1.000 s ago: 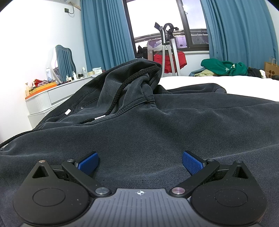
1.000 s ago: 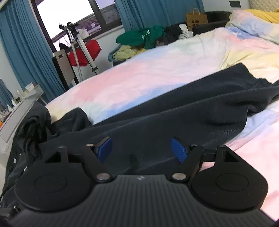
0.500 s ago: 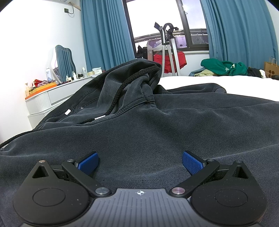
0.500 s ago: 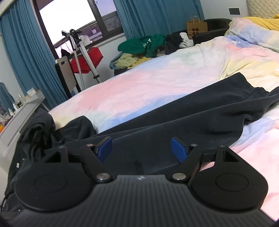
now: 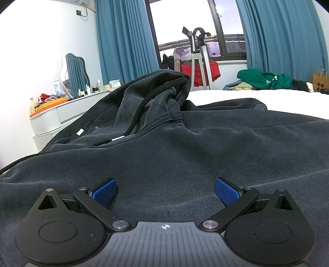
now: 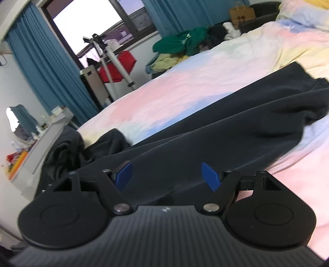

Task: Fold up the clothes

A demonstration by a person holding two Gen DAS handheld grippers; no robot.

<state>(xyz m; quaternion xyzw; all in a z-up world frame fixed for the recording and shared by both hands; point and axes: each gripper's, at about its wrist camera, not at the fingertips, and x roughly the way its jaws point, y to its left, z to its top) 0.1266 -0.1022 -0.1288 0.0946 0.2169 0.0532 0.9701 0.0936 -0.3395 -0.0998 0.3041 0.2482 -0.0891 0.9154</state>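
Dark grey hoodie (image 5: 205, 147) lies spread on the bed (image 6: 185, 96), filling the lower two thirds of the left wrist view. Its hood (image 5: 156, 90) stands bunched at upper centre, drawcord (image 5: 141, 111) trailing down toward the left edge. In the right wrist view the garment runs as a dark band from lower left to the right edge.

Left gripper (image 5: 164, 191): fingers wide apart, low over the body of the hoodie, nothing between the blue pads (image 5: 103, 192). Right gripper (image 6: 166, 176): fingers also wide apart, empty, over the garment's near edge where cloth meets the sheet. No fold made yet, by the look of it.

Risks, as judged:
- The fabric looks thick and soft. A pinch on the flat panel may catch only the top layer, or slip off, so the fold would drag unevenly.
- The loose drawcord and heaped hood could snag or get trapped inside a fold, leaving a lump.
- The right wrist view is tilted and a little blurred. A grasp from that pose might take the sheet along with the hem.
- The soft bed gives under pressure, so pads pressed down may bury themselves rather than close on an edge.

Surface: pastel pink, blue and yellow sheet, lightly rumpled. Room: teal curtains (image 5: 123, 39) around a bright window, white dresser (image 5: 61, 117) with a mirror at left, a pile of green clothes (image 6: 181, 41) at the back, and a paper bag (image 6: 241, 12).
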